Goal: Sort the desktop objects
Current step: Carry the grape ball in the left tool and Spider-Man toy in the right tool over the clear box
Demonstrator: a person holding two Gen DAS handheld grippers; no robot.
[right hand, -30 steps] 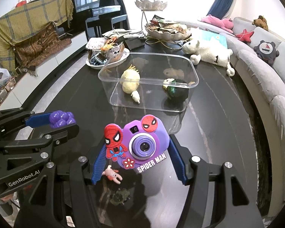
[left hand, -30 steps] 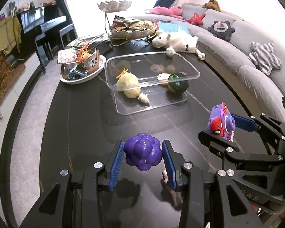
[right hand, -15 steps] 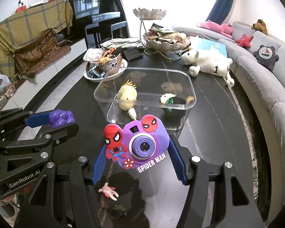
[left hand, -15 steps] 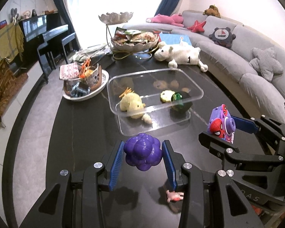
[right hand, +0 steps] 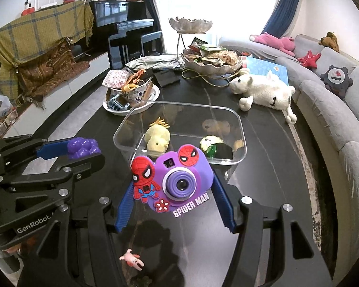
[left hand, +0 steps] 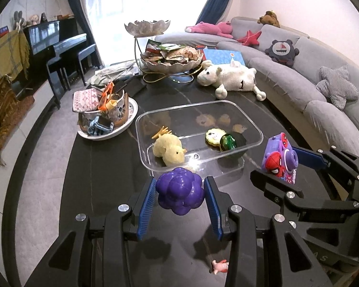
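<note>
Lower frame, dark table (left hand: 103, 191): small pink figurine (left hand: 219, 266) lies on it, under the tongs. Left gripper (left hand: 179, 192) clamped on a knobbly purple ball (left hand: 179, 190), held clear of the tabletop at frame centre. Right gripper (right hand: 173, 186) clamped on a purple Spider-Man toy camera (right hand: 177, 179), lens facing the viewer. Just beyond both: clear plastic bin (left hand: 141, 129), mid-frame, holding a yellow plush chick (left hand: 168, 150) and a green toy (left hand: 228, 142). Farther up: white plush sheep (left hand: 229, 77).

Living room: sofa (left hand: 299, 76), piano (right hand: 122, 31)
</note>
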